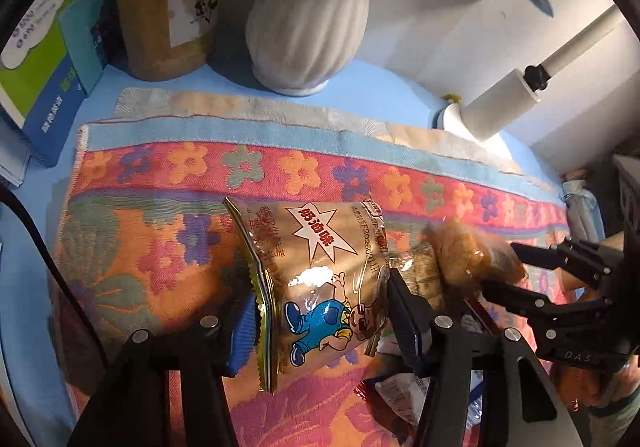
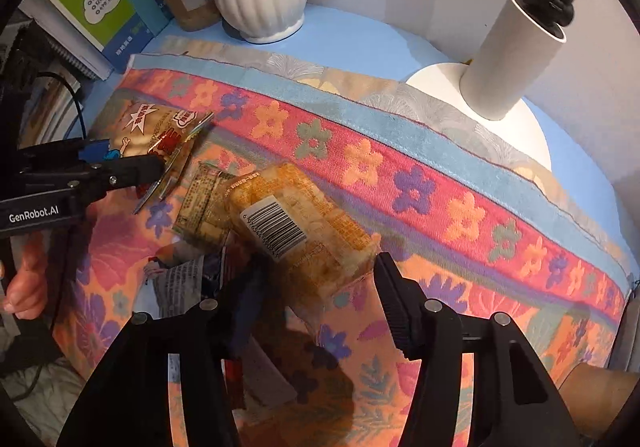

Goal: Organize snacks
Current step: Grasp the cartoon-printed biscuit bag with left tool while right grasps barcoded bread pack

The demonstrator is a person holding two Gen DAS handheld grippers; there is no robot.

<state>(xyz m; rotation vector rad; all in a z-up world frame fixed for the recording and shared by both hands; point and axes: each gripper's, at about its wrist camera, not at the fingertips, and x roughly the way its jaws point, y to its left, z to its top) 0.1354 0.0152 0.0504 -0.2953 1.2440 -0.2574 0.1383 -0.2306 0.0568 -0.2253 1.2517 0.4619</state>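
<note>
Left wrist: cartoon packet (image 1: pixel 320 287) overhangs neither floral cloth (image 1: pixel 160 247) edge, seemingly.

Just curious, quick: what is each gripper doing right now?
Left gripper: closed on the cartoon snack packet.
Right gripper: closed on the barcoded clear snack pack.
</note>
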